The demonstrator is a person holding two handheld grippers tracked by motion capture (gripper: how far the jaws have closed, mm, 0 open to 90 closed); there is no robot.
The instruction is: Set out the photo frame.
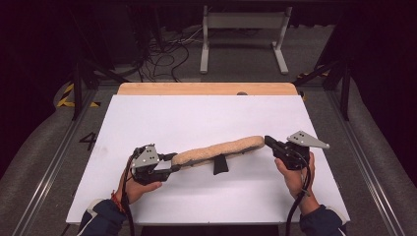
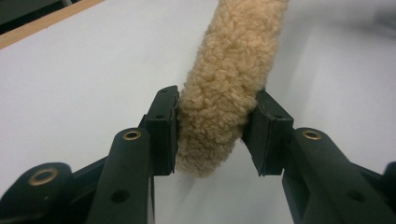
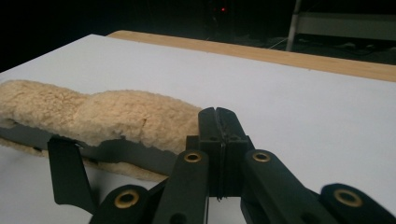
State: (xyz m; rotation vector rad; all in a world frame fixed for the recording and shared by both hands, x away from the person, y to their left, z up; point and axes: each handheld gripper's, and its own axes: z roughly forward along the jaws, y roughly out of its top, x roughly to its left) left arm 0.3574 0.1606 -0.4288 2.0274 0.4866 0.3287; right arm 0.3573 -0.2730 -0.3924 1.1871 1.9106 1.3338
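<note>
Nearest the high camera, two dark-sleeved forearms come in over the near edge of the white bench (image 1: 196,118), the largest thing in view, with a wooden strip along its far side. On it, towards the near side, lies a long tan fleece pad (image 1: 219,151), woolly and curly on top, with a dark flat backing and a black strap (image 1: 220,164) hanging from its middle. It stretches between the two claws, slanting up to the right. The left claw (image 1: 173,162) stands partly open and grips the pad's left end, its pads pressing into the fleece from both sides. The right claw (image 1: 268,141) is clenched, jaws flat together, at the pad's right end, pinching its dark backing.
</note>
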